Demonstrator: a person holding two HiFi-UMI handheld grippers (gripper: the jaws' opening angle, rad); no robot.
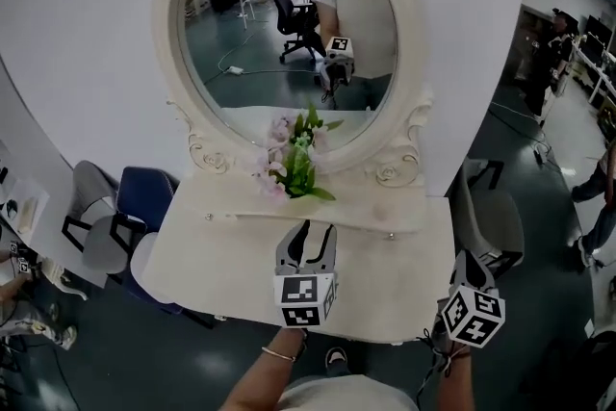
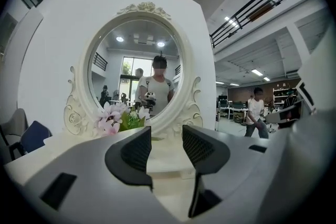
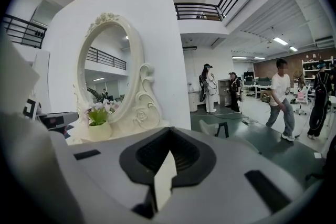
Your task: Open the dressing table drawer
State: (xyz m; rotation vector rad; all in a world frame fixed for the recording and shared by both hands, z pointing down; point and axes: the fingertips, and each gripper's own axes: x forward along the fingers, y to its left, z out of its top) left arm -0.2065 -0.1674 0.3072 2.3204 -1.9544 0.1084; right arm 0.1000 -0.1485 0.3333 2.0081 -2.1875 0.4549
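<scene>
The cream dressing table [image 1: 231, 274] carries an oval mirror [image 1: 241, 24] and a pot of pink and green flowers [image 1: 294, 164]. Under the mirror runs a low drawer tier [image 1: 298, 218] with small knobs [image 1: 207, 218] at each end, and it looks closed. My left gripper [image 1: 318, 231] hovers over the middle of the tabletop and points at this tier. It is open, with nothing between its pads [image 2: 137, 150]. My right gripper [image 1: 470, 272] hangs off the table's right front corner. In the right gripper view its jaws [image 3: 169, 147] meet, holding nothing.
A blue chair [image 1: 144, 197] and a grey chair [image 1: 91, 188] stand left of the table, and another grey chair [image 1: 491, 221] stands to its right. A white wall panel [image 1: 87, 34] backs the mirror. People [image 3: 281, 99] walk on the open floor to the right.
</scene>
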